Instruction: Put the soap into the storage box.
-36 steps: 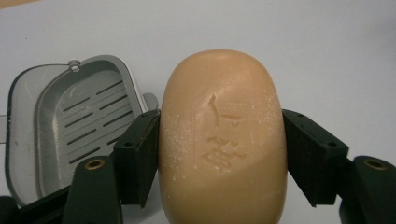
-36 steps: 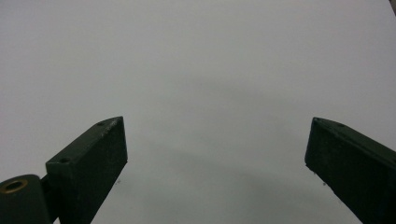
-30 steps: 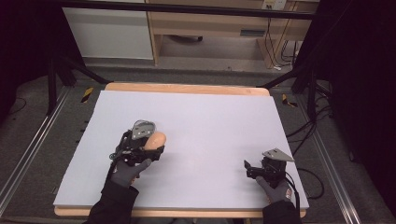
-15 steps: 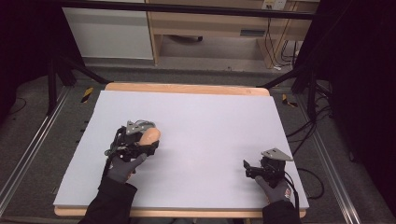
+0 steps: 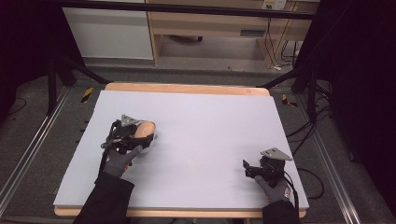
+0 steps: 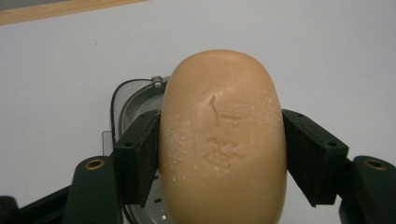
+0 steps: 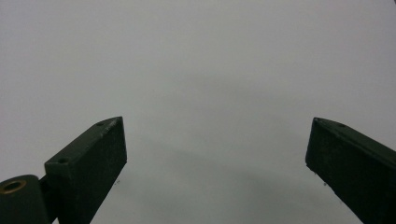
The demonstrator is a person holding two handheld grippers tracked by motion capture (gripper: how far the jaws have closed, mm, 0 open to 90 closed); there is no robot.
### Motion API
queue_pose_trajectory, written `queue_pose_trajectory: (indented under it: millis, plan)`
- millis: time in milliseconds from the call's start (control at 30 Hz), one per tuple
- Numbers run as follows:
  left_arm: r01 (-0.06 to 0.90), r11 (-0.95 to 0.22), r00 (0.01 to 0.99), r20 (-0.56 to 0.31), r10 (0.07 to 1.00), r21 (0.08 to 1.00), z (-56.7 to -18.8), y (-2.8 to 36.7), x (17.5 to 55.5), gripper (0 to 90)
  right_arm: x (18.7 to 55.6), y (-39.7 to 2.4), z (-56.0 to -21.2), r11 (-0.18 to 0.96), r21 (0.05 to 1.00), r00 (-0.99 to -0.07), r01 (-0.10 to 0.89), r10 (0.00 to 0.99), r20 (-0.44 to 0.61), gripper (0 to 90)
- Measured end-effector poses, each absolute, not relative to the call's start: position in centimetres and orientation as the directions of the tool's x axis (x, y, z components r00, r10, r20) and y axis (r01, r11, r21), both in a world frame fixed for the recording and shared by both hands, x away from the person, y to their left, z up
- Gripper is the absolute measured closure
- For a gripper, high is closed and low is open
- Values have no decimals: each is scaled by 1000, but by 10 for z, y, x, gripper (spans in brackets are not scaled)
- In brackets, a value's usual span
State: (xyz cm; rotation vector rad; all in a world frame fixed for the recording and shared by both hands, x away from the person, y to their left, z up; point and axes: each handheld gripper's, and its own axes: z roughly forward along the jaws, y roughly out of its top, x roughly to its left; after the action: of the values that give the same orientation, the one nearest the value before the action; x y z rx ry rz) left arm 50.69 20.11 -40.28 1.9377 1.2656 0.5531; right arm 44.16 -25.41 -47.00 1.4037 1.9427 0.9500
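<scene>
Surroundings of the work surface, noted from the high view.

A pale lavender sheet [image 5: 210, 140] is laid over a wooden table [image 5: 187, 87], whose edge is left bare along the far side. A white cabinet [image 5: 109, 32] and a light wooden shelf unit [image 5: 210, 23] are seen beyond the table. Black stand legs [image 5: 63, 70] are set at the far left, and black cables [image 5: 303, 135] are trailed over the grey floor [image 5: 42, 140] at the right. A metal rail [image 5: 25, 154] is run along the left.

Table [image 5: 210, 140] evenly lit from above, dark surroundings, soft shadows, slight grain, no glare
</scene>
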Motion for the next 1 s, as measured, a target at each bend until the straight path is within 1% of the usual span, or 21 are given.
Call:
queue_pose_trajectory:
  millis: [167,467,667,1000]
  plan:
    - [588,-219,412,-56,909,779,-403,201,514,320,442,-255,-470,201,803,-294,561,955,-35,55]
    - [585,-214,402,-51,914,782,-407,201,520,320,442,-254,-470,202,801,-295,563,955,-34,54]
    - [603,-221,395,-46,918,766,-416,204,522,320,442,-253,-470,205,800,-301,564,953,-32,54]
    - [611,-215,385,-49,922,762,-420,207,525,320,442,-253,-471,206,798,-301,566,953,-33,55]
